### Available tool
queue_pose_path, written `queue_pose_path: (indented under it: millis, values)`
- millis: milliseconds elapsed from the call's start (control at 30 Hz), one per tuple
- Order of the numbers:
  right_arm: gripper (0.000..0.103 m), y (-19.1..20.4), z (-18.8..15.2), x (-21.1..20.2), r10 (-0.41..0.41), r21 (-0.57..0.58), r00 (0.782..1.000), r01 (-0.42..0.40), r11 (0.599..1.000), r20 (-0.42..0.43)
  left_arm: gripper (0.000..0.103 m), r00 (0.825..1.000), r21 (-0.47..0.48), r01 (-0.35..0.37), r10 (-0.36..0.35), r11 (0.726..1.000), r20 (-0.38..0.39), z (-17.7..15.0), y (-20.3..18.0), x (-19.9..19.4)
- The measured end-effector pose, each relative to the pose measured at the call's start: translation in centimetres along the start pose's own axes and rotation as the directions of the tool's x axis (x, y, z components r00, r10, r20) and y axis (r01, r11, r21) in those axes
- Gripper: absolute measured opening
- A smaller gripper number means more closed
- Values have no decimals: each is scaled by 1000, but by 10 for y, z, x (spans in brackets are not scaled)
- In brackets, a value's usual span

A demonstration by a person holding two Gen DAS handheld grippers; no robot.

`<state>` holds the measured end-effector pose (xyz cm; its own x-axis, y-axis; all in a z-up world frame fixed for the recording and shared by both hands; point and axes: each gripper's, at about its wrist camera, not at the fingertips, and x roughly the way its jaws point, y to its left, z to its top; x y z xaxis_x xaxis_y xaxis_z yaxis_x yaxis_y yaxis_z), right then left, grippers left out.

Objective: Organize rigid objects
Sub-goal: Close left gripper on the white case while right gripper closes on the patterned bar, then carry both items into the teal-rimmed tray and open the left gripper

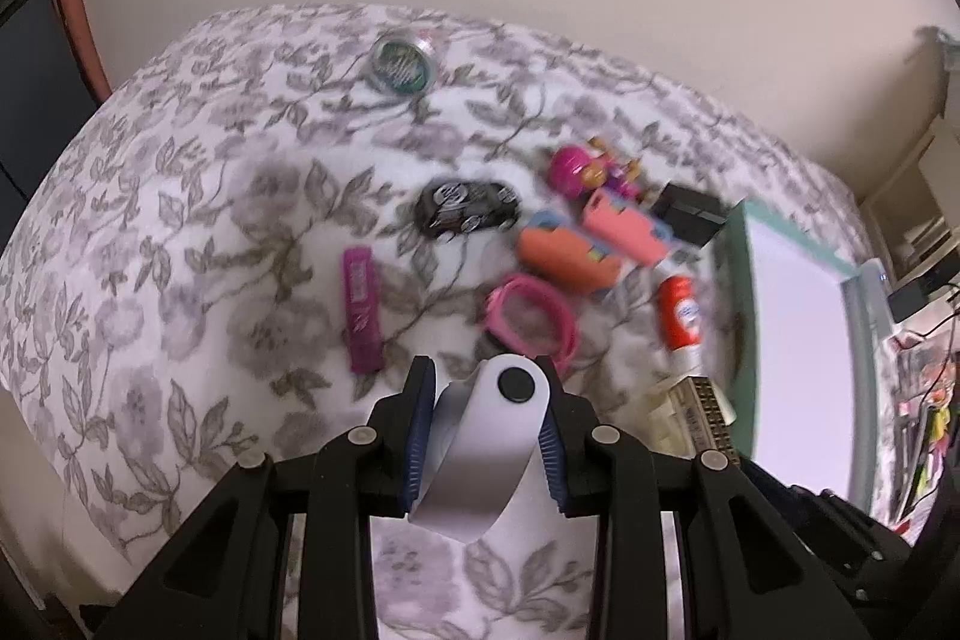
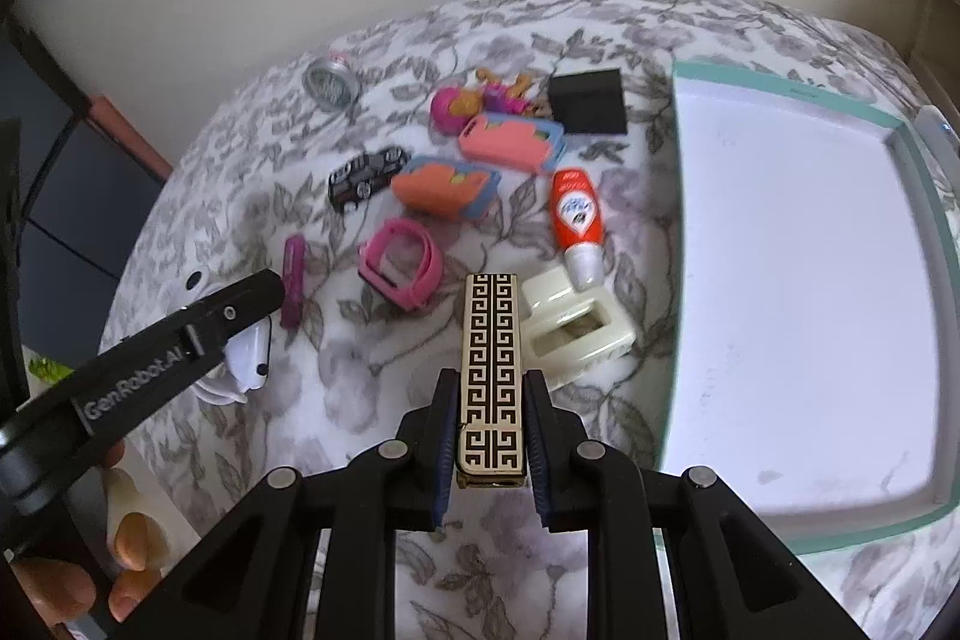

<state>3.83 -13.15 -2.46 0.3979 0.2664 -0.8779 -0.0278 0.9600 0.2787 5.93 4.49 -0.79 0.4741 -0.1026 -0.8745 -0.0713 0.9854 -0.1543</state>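
Observation:
My left gripper point(image 1: 485, 370) is shut on a flat white device with a round black button point(image 1: 504, 412), lifted above the flowered bedspread point(image 1: 180, 220). From the right wrist view that gripper point(image 2: 258, 292) shows at the left with the white device point(image 2: 246, 358) under it. My right gripper point(image 2: 492, 382) is shut on a cream bar with a black key pattern point(image 2: 489, 352), held off the cloth. A white tray with a teal rim point(image 2: 798, 280) lies to the right and holds nothing.
Loose on the bedspread lie a green tin point(image 2: 329, 82), black toy car point(image 2: 369, 175), purple bar point(image 2: 293, 289), pink watch frame point(image 2: 399, 271), two phone cases point(image 2: 447, 187), a doll point(image 2: 474, 100), black box point(image 2: 588, 100), red bottle point(image 2: 573, 220) and cream clip point(image 2: 576, 322).

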Motion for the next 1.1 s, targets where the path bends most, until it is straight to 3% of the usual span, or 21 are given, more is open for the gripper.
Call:
queue_pose_path:
  millis: [133,300,367,833,1100]
  values:
    - [22,-15,10,-13,-12,41,999,10,999,42,34,1000,37,26,-26,999,4,11,-31,-1]
    - [22,-35,25,-25,-149,40,985,146,988,89,34,998,68,63,-62,996,-20,21,-69,3]
    - [22,-49,32,-30,-170,65,981,164,984,97,34,997,94,74,-72,993,-29,25,-90,8]
    - [22,-166,59,-54,-298,305,951,260,916,86,34,989,209,135,-117,969,-95,29,-194,50]
    - [22,-202,64,-52,-349,346,935,307,887,67,34,987,279,148,-124,949,-102,30,-238,63]
